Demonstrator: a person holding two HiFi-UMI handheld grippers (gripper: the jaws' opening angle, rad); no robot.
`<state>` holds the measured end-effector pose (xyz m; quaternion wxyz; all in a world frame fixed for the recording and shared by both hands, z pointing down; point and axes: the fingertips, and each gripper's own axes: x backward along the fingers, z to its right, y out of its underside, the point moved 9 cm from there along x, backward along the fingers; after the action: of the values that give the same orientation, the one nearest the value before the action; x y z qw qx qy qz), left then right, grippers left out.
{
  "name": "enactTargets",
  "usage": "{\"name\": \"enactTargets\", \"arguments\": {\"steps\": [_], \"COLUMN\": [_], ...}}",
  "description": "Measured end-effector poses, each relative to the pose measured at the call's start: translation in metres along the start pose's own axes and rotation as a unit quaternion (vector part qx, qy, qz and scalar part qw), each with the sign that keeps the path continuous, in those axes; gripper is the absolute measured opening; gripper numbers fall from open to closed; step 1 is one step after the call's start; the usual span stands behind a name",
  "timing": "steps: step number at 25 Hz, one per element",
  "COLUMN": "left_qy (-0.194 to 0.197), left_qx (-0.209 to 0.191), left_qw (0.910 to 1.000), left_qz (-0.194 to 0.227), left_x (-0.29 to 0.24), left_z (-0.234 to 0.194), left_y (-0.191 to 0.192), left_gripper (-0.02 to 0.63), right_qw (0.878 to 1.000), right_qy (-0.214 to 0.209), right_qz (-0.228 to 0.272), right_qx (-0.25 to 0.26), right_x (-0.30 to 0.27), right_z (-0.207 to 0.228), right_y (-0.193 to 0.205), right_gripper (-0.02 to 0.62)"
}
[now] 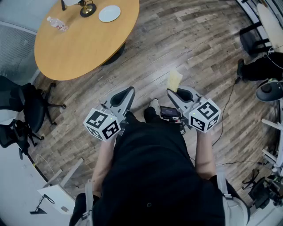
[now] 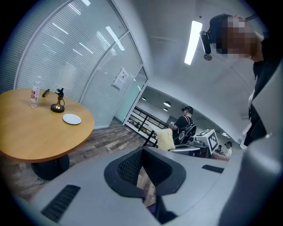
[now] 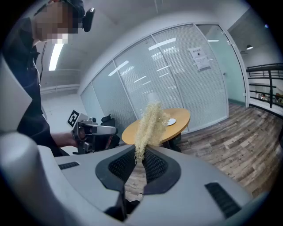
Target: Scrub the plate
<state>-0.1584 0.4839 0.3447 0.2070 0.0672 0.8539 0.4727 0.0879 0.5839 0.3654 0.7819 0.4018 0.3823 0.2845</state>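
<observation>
A white plate [image 1: 109,13] lies on the far side of a round wooden table [image 1: 79,44], well away from both grippers. It also shows small in the left gripper view as the plate [image 2: 71,118] and in the right gripper view as the plate [image 3: 171,122]. My right gripper [image 1: 173,93] is shut on a pale yellow fluffy scrubber [image 1: 174,80], which stands up from the jaws as the scrubber [image 3: 149,126]. My left gripper [image 1: 128,93] is shut with nothing between its jaws, as the left gripper [image 2: 141,153] confirms. Both are held close to the person's body above the wood floor.
On the table stand a water bottle [image 1: 57,23] and a small brass stand [image 1: 87,8]. Black office chairs [image 1: 22,110] sit at the left. Cables and equipment [image 1: 265,88] crowd the right side. Glass walls with blinds [image 3: 177,75] lie behind the table; a person [image 2: 183,126] stands in the background.
</observation>
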Motion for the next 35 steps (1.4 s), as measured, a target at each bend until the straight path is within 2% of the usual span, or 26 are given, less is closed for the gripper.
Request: {"name": "enactTargets", "arguments": {"steps": [10, 19, 26, 35], "left_qy": [-0.011, -0.015, 0.0, 0.048], "left_qx": [0.003, 0.02, 0.033, 0.021], "left_qw": [0.9999, 0.9987, 0.9977, 0.9977], "left_qz": [-0.001, -0.044, -0.059, -0.044], "left_x": [-0.013, -0.023, -0.039, -0.089], "left_z": [0.012, 0.013, -0.033, -0.108], "left_y": [0.001, 0.011, -0.003, -0.074], "left_gripper": [0.012, 0.012, 0.012, 0.012], "right_qw": [1.0, 0.998, 0.997, 0.995], "right_qy": [0.021, 0.023, 0.041, 0.086], "right_qz": [0.014, 0.014, 0.011, 0.011], "right_qx": [-0.014, -0.057, -0.062, -0.055], "right_x": [0.02, 0.02, -0.018, -0.073], "right_z": [0.012, 0.026, 0.032, 0.069], "right_y": [0.004, 0.018, 0.002, -0.062], "right_gripper": [0.046, 0.046, 0.046, 0.046]}}
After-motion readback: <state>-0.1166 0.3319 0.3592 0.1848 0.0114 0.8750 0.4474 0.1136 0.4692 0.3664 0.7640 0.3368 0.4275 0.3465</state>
